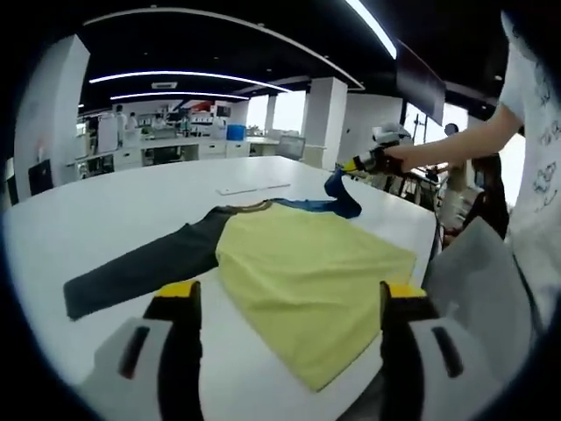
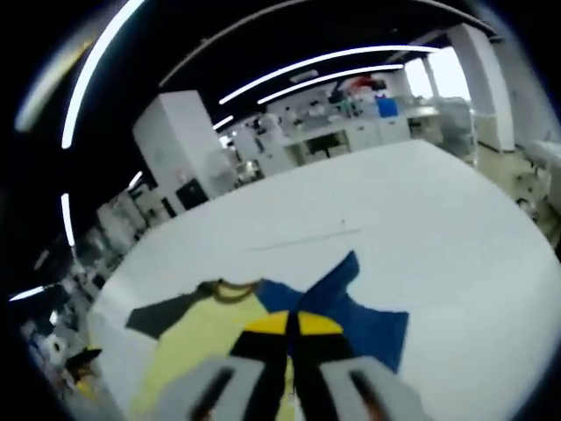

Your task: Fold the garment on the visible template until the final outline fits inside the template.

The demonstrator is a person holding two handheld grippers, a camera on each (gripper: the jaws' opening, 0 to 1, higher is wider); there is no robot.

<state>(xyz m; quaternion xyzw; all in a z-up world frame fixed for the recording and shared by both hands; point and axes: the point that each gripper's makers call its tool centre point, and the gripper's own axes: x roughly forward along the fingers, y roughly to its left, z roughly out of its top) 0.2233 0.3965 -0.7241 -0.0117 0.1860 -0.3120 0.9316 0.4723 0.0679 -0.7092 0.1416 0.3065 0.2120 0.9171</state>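
R tongs (image 2: 292, 326) clamped on soft blue sleeve (image 2: 351, 307) of yellow shirt (image 1: 307, 281); L tongs (image 1: 285, 303) apart w/ nothing between.

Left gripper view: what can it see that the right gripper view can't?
The left gripper view alone shows the person holding the right gripper up with the blue sleeve, its own open left gripper, and the shirt's whole yellow body with the dark sleeve stretched out flat.

The right gripper view alone shows, close up, the right gripper shut on the blue sleeve.

Both share the yellow shirt, its collar, the white table and the thin strip lying farther back.
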